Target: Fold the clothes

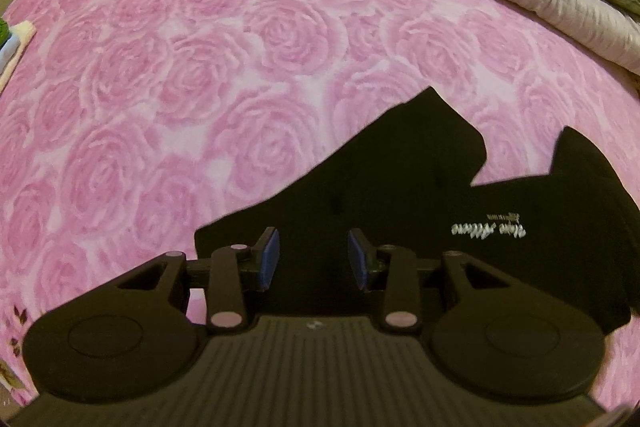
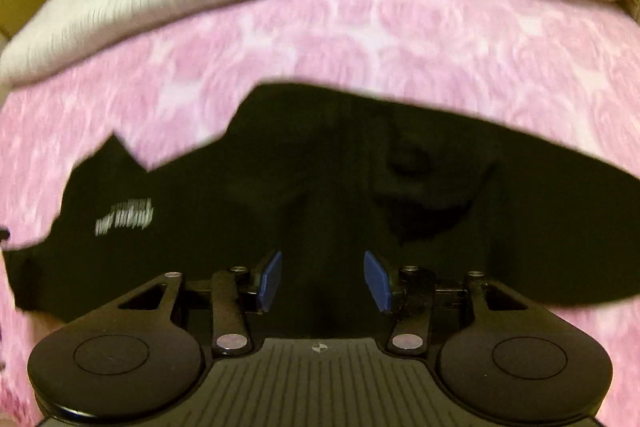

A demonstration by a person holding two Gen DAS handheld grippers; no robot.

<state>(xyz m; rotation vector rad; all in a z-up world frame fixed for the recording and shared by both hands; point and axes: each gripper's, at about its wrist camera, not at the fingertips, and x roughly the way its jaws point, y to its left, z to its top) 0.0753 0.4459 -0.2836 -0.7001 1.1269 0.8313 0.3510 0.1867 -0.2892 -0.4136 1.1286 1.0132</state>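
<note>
Black garment flat on pink rose-print bed, long axis crosswise. Left gripper over one end, right gripper mid-body. Both fingers part-open, empty, fabric directly below.

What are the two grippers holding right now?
Nothing. The left gripper and right gripper are both open above the black fabric garment lying on the pink rose-patterned bedspread, with only empty space between their blue pads.

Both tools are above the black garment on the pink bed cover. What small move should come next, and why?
Probably lower both tools onto the black garment and pinch its near edge: left tool and right tool are open, gripping nothing.
</note>
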